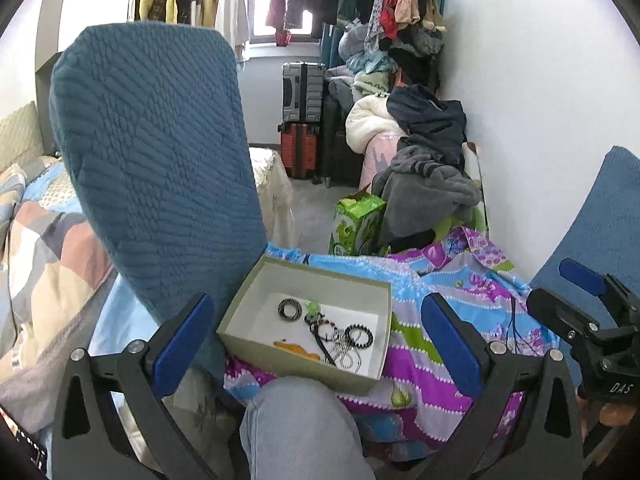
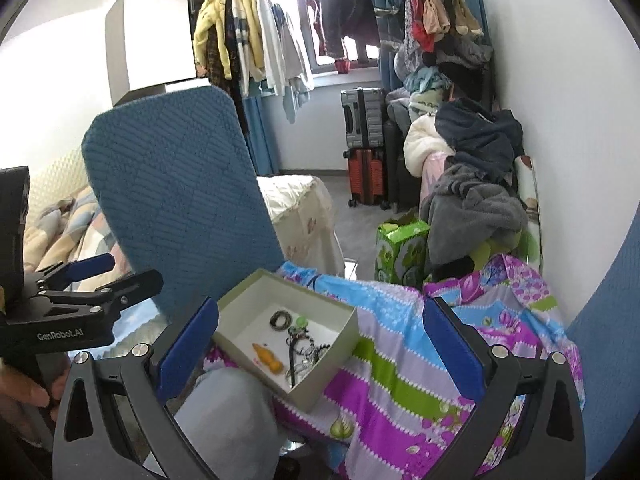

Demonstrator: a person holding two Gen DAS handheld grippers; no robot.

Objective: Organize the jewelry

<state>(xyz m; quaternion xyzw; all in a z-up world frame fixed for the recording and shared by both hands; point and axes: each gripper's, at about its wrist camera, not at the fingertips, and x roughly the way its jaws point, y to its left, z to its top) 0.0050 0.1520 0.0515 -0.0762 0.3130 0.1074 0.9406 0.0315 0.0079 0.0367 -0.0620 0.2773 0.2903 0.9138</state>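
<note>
A shallow grey-green cardboard box [image 1: 382, 344] lies on a bright patterned cloth [image 1: 440, 360]. It holds a striped coiled bracelet [image 1: 290, 309], a black bead bracelet [image 1: 359, 335], a green charm, dark cords, clear rings and an orange piece [image 1: 294, 348]. The box also shows in the right wrist view [image 2: 340, 344]. My left gripper [image 1: 316, 344] is open and empty, just in front of the box. My right gripper [image 2: 320, 348] is open and empty, also in front of the box; it shows at the right edge of the left wrist view [image 1: 576, 300].
A blue quilted chair back [image 1: 156, 168] rises left of the box; another blue cushion [image 1: 600, 240] is at the right. A knee in jeans [image 1: 296, 428] is under the box's near edge. A green carton [image 1: 356, 224], clothes pile, suitcases and bed lie beyond.
</note>
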